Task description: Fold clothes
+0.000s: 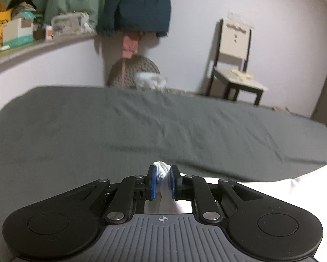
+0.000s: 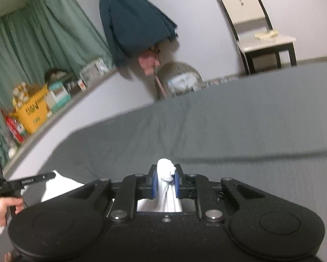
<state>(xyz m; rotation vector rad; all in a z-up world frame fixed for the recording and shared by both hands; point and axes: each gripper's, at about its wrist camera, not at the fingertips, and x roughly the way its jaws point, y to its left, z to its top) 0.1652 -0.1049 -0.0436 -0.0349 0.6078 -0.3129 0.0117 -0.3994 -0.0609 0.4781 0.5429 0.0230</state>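
Nearest our lenses sit the black linkages of the two tools we carry, and between each pair of blue pads is a bunch of white cloth. Our left hand-held gripper [image 1: 163, 180] is clamped on a puckered corner of the white garment [image 1: 272, 180], with the fabric trailing back under the tool and a pale stretch of it spreading to the right over the grey bed [image 1: 141, 126]. Our right hand-held gripper [image 2: 165, 180] is likewise clenched on a tuft of the same white cloth, which pokes up above the pads and hangs down behind them in folds. In the right wrist view we also see the left tool off to the side, gripped by a hand [image 2: 2, 209], with more white fabric lying on the bed beside it.

We judge the folding to be at an early stage: both corners are caught, but no finished crease or tidy stack shows anywhere. The garment lies at the near edge of the bed, mostly hidden beneath the tools, so we cannot tell what kind of clothing it is or how it is laid out. What seems left is to carry the pinched edge over, lay it down, and smooth and repeat.
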